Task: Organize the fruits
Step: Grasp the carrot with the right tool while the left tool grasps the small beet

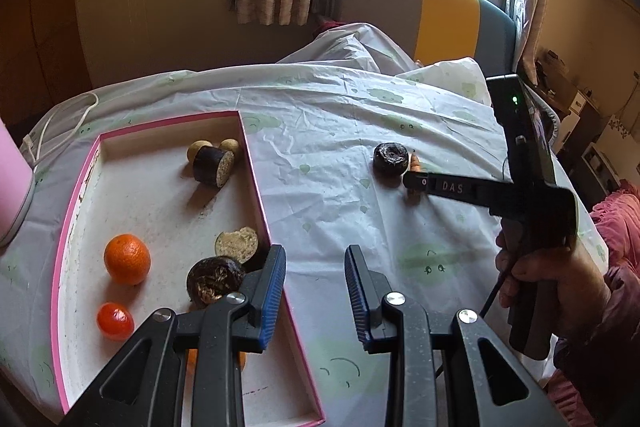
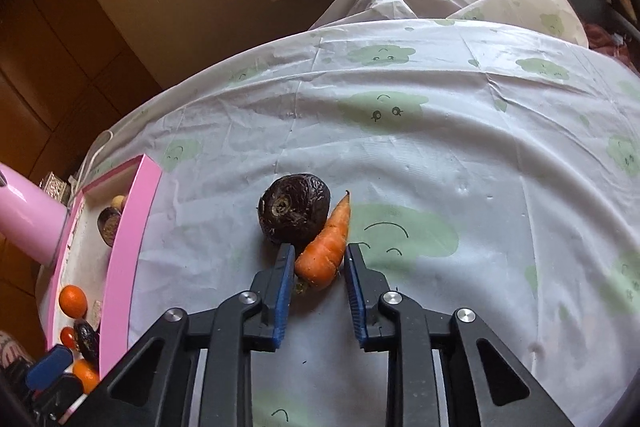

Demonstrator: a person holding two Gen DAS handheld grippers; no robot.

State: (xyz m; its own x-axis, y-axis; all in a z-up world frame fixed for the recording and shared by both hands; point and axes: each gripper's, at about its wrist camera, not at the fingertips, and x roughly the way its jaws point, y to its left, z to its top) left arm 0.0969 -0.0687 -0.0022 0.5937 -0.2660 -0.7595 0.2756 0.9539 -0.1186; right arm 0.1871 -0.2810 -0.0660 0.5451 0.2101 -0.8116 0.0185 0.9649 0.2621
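A pink-rimmed box [image 1: 256, 179] lies on the table at the left; it holds an orange [image 1: 127, 259], a small red-orange fruit [image 1: 115, 321], dark purple pieces [image 1: 214, 165] and a cut piece [image 1: 237, 245]. My left gripper [image 1: 316, 291] is open and empty over the box's right wall. My right gripper [image 2: 318, 261] is open with its jaws on either side of the thick end of a carrot [image 2: 326, 247] that lies on the cloth, touching a dark round fruit [image 2: 294, 209]. In the left wrist view the right gripper [image 1: 416, 183] sits by that dark fruit [image 1: 391, 158].
The table wears a white cloth with green cloud faces [image 2: 400, 107]. A pink cylinder [image 2: 28, 215] stands left of the box, with a white cable [image 1: 68, 119] behind it. A padded bench [image 1: 440, 15] and curtains lie beyond the table.
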